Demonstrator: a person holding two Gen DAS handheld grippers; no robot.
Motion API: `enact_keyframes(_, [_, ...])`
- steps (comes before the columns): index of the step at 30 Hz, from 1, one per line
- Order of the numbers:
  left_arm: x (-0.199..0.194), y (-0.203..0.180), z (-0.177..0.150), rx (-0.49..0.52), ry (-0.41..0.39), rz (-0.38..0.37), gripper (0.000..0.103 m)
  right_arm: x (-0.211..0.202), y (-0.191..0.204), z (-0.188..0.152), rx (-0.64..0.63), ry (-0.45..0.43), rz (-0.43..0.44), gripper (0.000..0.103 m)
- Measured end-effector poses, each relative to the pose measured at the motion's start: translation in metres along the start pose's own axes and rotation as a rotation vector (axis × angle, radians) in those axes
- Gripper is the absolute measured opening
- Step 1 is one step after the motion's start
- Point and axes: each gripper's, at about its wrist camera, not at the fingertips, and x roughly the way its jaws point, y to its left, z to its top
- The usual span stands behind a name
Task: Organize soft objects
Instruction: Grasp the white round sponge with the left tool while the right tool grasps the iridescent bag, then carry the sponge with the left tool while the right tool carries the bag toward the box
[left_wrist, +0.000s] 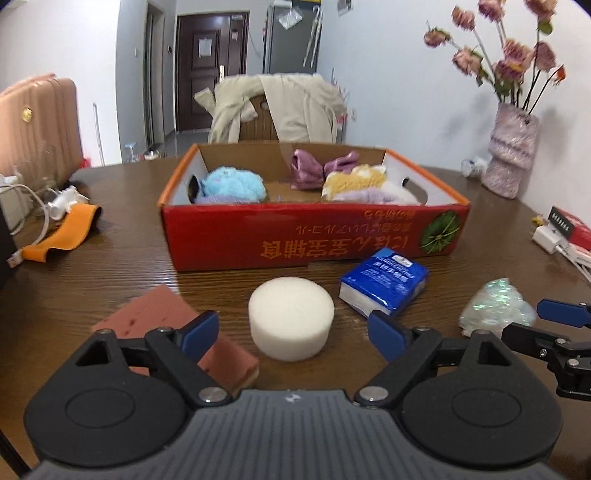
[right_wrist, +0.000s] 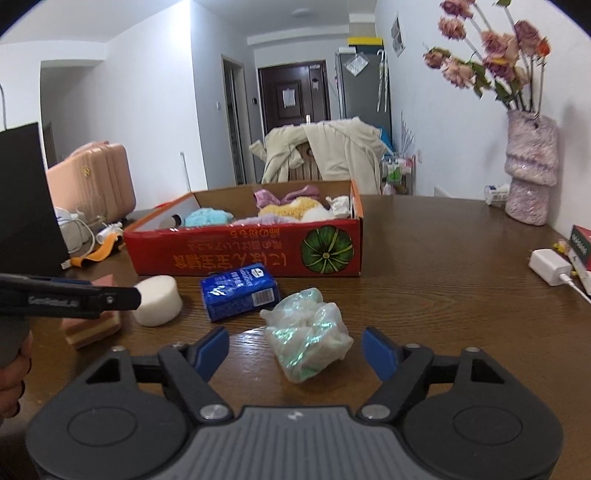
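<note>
Both hand-held grippers hover low over the near edge of the wooden worktop (left_wrist: 110, 229) with their blue pads spread wide and nothing between them: the left hand-held gripper (left_wrist: 291, 334) faces a white round sponge (left_wrist: 291, 320), and the right hand-held gripper (right_wrist: 295, 350) faces a crumpled iridescent plastic bag (right_wrist: 308, 332) lying just ahead of its fingers. One red cardboard box (left_wrist: 314, 236) sits open toward the middle of the worktop, its front wall printed with orange Asian characters seen upside down and a green pumpkin picture at its right end. Inside, against the left wall, lies one light-blue fluffy item (left_wrist: 234, 183); toward the back sits one shiny purple fabric bow (left_wrist: 321, 168); at the right end a yellow-and-white plush piece (left_wrist: 352, 179) lies on a lilac fluffy one (left_wrist: 364, 195). Four soft things remain outside the box along its front: the sponge, one blue tissue packet (left_wrist: 384, 282) with white print too blurred to read and a barcode on its side, the plastic bag, and one reddish-brown sponge block (left_wrist: 166, 314) at the near left, partly under the left tool's finger. At the right edge stand a pink vase of dried roses (right_wrist: 530, 166) and a white charger (right_wrist: 548, 266).
</note>
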Motion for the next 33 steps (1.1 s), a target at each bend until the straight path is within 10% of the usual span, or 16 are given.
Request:
enact_keyframes(7, [0.031, -0.002, 0.011, 0.019, 0.060, -0.027, 0.070, 0.036, -0.007, 0.007, 0.010, 0.064, 0.020, 0.050])
enact_keyframes(33, [-0.067, 0.010, 0.002, -0.030, -0.082, -0.093, 0.058, -0.023, 0.021, 0.017, -0.030, -0.025, 0.005, 0.045])
